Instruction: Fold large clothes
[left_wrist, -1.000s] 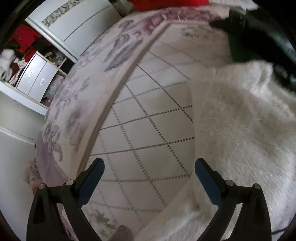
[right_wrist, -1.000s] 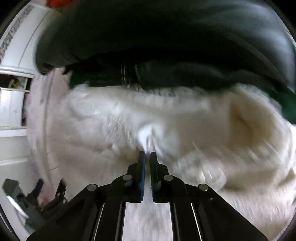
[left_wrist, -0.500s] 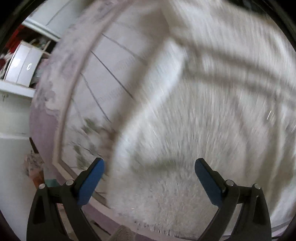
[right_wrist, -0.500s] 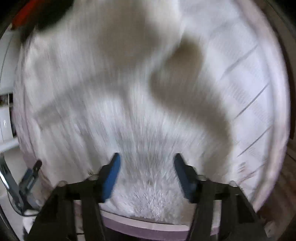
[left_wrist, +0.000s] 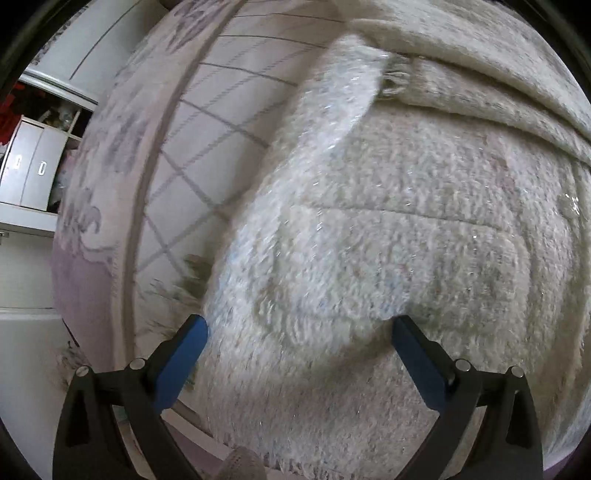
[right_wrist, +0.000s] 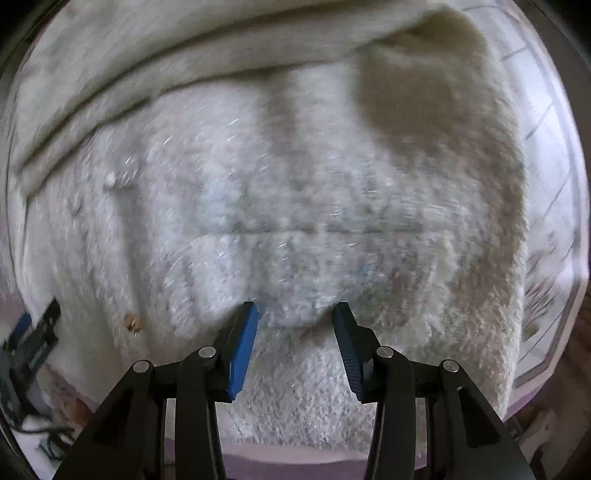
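In the left wrist view, we hold our left gripper (left_wrist: 297, 328) with jaws wide and empty above the fluffy white garment (left_wrist: 388, 229), spread flat on the patterned bedspread (left_wrist: 207, 122), likely so its sleeve (left_wrist: 332, 99) can fold inward. In the right wrist view, our right gripper (right_wrist: 295, 314) hovers half-open over the garment's near hem, gripping nothing, seemingly poised to pinch it.

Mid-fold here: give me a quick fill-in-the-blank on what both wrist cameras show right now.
1. The fluffy garment is ____ in colour.
2. The left gripper has its jaws ____.
3. The right gripper holds ____ between its blue pads.
4. The garment lies on a bedspread patterned with a ____ of lines.

Missing words: white; open; nothing; grid
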